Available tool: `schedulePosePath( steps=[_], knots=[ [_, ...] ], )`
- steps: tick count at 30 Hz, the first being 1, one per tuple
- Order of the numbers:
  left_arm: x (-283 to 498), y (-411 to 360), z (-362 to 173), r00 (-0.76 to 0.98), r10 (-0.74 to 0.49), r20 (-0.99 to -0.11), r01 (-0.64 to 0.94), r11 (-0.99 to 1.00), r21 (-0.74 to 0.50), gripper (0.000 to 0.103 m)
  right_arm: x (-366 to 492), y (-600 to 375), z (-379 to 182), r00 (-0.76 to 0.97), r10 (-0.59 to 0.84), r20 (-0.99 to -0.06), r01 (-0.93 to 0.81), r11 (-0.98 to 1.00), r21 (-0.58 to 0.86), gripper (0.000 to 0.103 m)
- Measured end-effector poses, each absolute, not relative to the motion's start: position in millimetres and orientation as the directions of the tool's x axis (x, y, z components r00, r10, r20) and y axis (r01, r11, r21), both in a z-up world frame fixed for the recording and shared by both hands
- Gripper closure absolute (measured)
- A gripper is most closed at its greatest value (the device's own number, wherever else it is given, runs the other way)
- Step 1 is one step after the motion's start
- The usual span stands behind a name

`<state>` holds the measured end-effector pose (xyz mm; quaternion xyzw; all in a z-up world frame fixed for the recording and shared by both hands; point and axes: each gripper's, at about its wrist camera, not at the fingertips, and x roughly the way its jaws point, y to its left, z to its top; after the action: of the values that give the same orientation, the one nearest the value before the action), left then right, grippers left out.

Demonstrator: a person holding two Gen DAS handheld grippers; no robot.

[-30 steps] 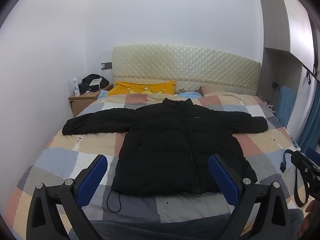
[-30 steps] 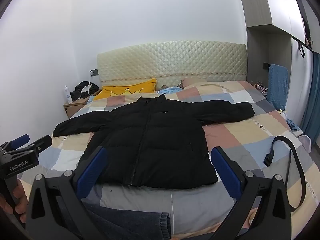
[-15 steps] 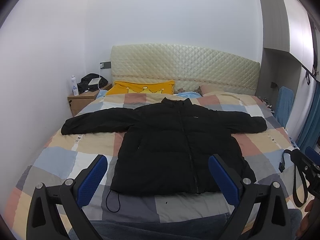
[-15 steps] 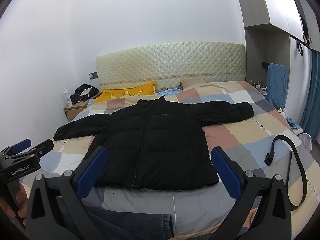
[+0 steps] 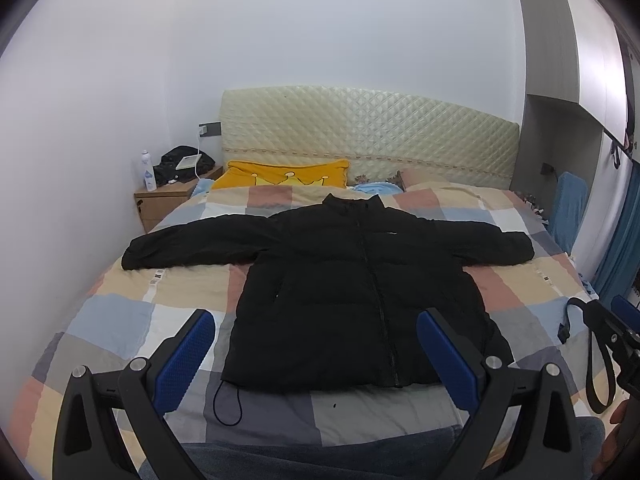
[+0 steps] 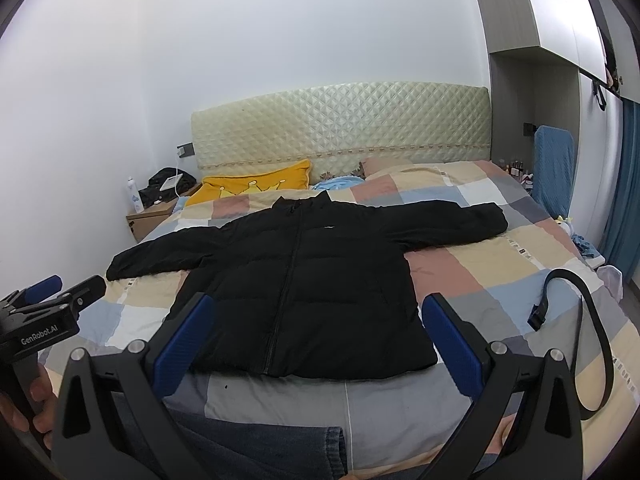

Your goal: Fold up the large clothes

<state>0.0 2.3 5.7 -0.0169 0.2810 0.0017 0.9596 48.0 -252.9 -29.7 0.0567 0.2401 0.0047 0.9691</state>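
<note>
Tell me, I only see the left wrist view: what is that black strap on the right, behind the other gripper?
Observer: It's a belt. It lies in one long loop on the bed, right of the jacket and apart from it.
Operator: Does my gripper have words on it?
Observer: Yes. In the right wrist view, the side of the left hand-held gripper reads "GenRobot.AI".
Operator: What holds it up?
Observer: A hand is wrapped around its handle, low at the left edge of that view.
</note>
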Motion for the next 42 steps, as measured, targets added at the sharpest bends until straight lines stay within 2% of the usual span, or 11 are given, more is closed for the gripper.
schedulePosePath(
  steps=[4,10,15,31,38,42],
  knots=[
    [3,6,2,0.83,-0.027,-0.557,-0.011,0.998,-0.065,0.001,48,-253,-31,0.883,0.035,-0.468,0.023,0.993,0.117,0.0],
    [3,7,-1,0.836,0.051,-0.547,-0.062,0.998,-0.002,0.001,50,-253,-32,0.877,0.033,-0.479,0.027,0.992,0.12,0.0],
    [7,8,-4,0.822,-0.004,-0.569,-0.024,0.999,-0.041,0.001,50,-253,-33,0.877,0.035,-0.48,0.027,0.992,0.122,0.0],
    [23,15,-18,0.795,0.014,-0.606,-0.047,0.998,-0.039,0.001,62,-254,-43,0.868,0.059,-0.493,0.013,0.99,0.143,0.0],
    [46,41,-37,0.76,0.062,-0.647,-0.105,0.994,-0.028,0.001,77,-273,-54,0.855,0.035,-0.517,0.042,0.99,0.135,0.0],
    [69,61,-53,0.721,0.011,-0.693,-0.086,0.994,-0.074,0.001,94,-288,-66,0.834,0.007,-0.552,0.082,0.987,0.136,0.0]
  ],
)
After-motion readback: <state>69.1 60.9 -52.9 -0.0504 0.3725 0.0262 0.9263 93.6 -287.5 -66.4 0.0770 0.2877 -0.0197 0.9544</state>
